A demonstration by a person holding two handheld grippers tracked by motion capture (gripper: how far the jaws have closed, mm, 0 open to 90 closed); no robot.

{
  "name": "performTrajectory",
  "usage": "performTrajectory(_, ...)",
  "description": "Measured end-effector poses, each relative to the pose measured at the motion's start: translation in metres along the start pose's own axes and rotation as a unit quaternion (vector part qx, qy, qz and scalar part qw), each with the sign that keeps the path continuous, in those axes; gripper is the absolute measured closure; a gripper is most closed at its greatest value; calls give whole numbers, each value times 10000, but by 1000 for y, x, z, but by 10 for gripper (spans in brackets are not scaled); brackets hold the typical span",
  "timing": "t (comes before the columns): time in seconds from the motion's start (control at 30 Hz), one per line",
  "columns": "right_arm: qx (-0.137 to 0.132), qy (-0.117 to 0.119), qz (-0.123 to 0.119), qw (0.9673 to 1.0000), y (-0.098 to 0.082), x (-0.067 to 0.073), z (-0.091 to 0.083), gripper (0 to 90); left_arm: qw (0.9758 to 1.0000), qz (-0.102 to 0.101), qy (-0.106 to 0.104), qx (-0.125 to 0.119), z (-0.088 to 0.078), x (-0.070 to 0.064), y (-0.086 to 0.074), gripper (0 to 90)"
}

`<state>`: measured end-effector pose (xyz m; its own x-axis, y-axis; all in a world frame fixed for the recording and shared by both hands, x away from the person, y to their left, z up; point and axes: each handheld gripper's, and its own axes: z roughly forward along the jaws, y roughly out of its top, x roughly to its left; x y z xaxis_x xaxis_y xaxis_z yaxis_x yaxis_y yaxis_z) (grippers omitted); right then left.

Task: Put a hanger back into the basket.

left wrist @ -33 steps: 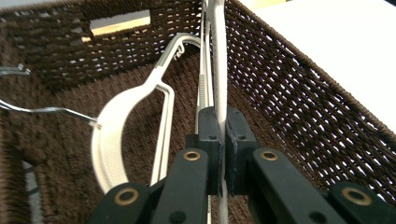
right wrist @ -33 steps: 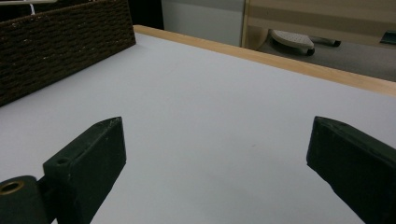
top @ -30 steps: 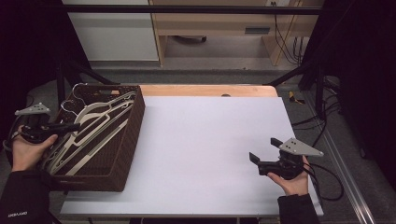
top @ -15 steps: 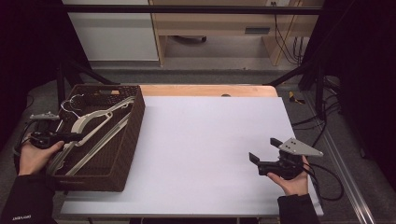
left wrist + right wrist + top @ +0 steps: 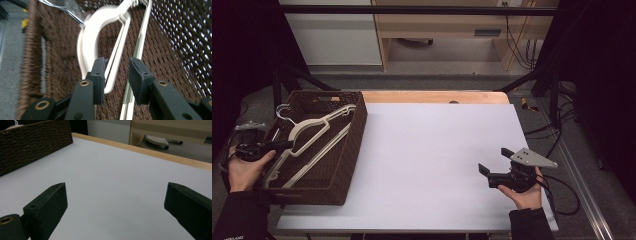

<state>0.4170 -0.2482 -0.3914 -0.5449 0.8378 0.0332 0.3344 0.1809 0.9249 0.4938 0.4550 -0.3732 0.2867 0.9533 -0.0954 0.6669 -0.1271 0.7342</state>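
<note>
A brown wicker basket stands on the left of the white table, with white clothes hangers lying slanted inside it. My left gripper reaches in over the basket's left rim. In the left gripper view its jaws have just been opening; a thin bar of a hanger runs between them with gaps on both sides, so they are open. My right gripper rests low over the table's right front, jaws wide open with nothing between them.
The basket's woven wall rises at the far left of the right gripper view. A wooden strip edges the table's far side. Cables trail off the right edge, and dark frame posts stand behind.
The hangers, held raised above the basket a second ago, have come down into it. The left hand sank slightly with them. The right gripper has not moved.
</note>
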Motion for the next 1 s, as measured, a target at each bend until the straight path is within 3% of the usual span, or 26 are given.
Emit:
performTrajectory(0.17,-11,-12,1,10000,0,0,0,51,9991,4,-167,-402,-15,-9,2,616)
performTrajectory(0.33,-36,-9,4,10000,0,0,-1,48,9956,150,-464,-799,-25,-29,3,523)
performTrajectory(0.47,-62,-13,-7,10000,0,-1,-2,44,9897,268,-794,-1163,-29,-51,2,423)
performTrajectory(0.5,-69,-4,4,10000,0,0,-2,43,9883,388,-821,-1229,-30,-58,2,405)
performTrajectory(0.77,-109,-7,-24,9999,0,-1,-3,39,9747,680,-1183,-1771,-32,-105,-3,232)
performTrajectory(0.93,-164,30,-44,9999,0,-2,-5,39,9706,780,-1381,-1809,-26,-135,-11,106)
performTrajectory(1.0,-188,34,-33,9998,0,-2,-6,39,9693,925,-1469,-1740,-24,-146,-14,87)
